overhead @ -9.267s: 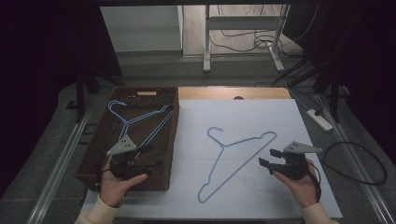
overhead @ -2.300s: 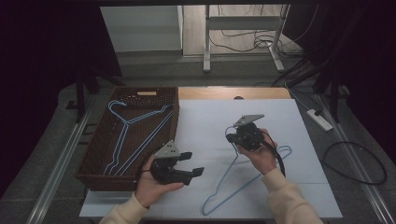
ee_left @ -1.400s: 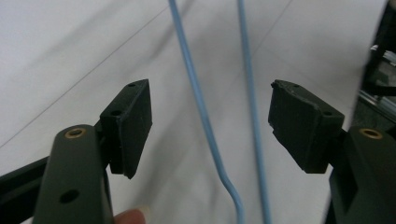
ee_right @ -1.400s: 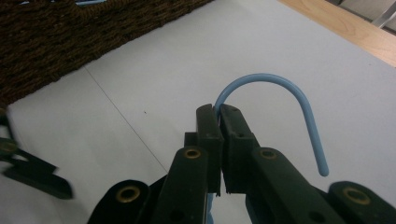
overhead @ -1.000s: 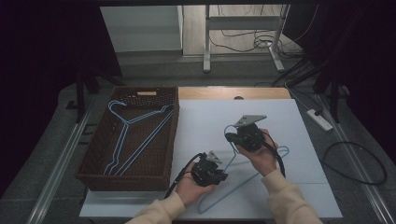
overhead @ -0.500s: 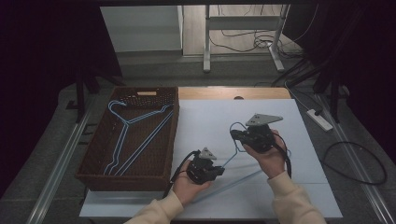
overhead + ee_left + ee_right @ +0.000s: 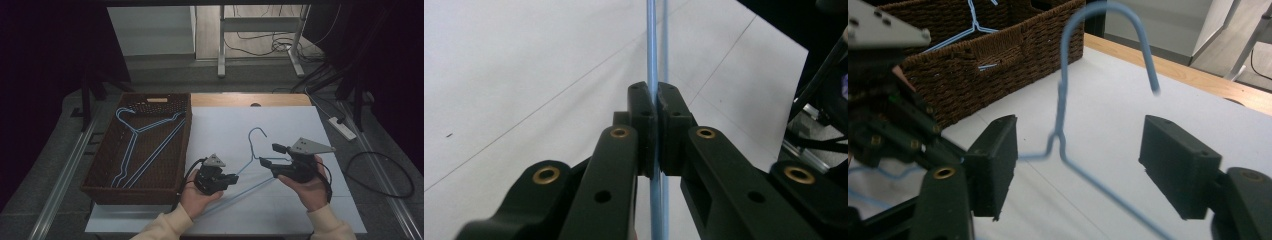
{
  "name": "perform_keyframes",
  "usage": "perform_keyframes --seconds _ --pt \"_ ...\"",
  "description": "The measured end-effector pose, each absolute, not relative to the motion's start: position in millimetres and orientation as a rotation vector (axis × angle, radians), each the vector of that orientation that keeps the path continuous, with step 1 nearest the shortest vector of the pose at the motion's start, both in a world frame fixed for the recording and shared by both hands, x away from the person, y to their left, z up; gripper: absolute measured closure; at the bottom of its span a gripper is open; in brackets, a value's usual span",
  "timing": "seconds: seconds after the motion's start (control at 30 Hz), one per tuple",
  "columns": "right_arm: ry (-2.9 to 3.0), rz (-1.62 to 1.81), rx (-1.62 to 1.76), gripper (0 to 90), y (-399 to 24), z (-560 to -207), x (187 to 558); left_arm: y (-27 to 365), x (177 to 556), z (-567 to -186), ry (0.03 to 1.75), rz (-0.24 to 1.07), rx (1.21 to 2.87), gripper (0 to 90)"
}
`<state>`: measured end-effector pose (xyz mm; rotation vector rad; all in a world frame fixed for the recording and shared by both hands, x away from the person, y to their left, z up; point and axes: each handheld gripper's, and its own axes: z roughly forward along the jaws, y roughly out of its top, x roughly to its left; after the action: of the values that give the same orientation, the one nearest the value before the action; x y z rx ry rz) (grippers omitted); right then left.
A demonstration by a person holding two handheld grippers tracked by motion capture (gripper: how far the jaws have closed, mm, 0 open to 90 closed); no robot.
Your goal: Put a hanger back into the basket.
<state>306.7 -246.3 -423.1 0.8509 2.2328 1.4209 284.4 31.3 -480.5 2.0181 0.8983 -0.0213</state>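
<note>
A blue wire hanger (image 7: 256, 134) stands tilted over the white table sheet (image 7: 305, 122), hook up. My left gripper (image 7: 231, 178) is shut on its lower wire (image 7: 652, 75), which runs straight out between the pads. My right gripper (image 7: 268, 155) is to the right of the hanger's neck. Its jaws have just been opening and now stand wide apart. In the right gripper view the hook and neck (image 7: 1060, 135) rise beyond the right gripper (image 7: 1083, 165), touching neither pad. The left gripper (image 7: 883, 125) shows at the left there.
A brown wicker basket (image 7: 172, 165) at the left holds two more blue hangers (image 7: 132, 137). A bare wooden strip (image 7: 250, 100) edges the table's far side. A power strip (image 7: 342, 127) and a looped cable (image 7: 385, 175) lie on the floor at the right.
The right gripper has let go of the hanger's neck, opened wide and moved off to the right. The left gripper has shut on the lower wire and holds it.
</note>
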Motion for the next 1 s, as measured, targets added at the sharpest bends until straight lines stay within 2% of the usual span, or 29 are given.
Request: perform_keyframes --seconds 0.37,0.67,1.0 --pt "2.204 1.417 0.908 27.0 -283.3 -447.1 287.8 49.5 273.8 -452.9 0.901 0.002 1.948 86.2" --pt "2.198 1.390 0.969 27.0 -294.0 -461.9 290.5 81.8 270.4 -417.7 0.878 0.050 1.876 86.2" --pt "2.206 1.358 0.971 27.0 -294.1 -465.7 292.7 117.2 272.9 -402.2 0.906 0.077 1.800 86.2"
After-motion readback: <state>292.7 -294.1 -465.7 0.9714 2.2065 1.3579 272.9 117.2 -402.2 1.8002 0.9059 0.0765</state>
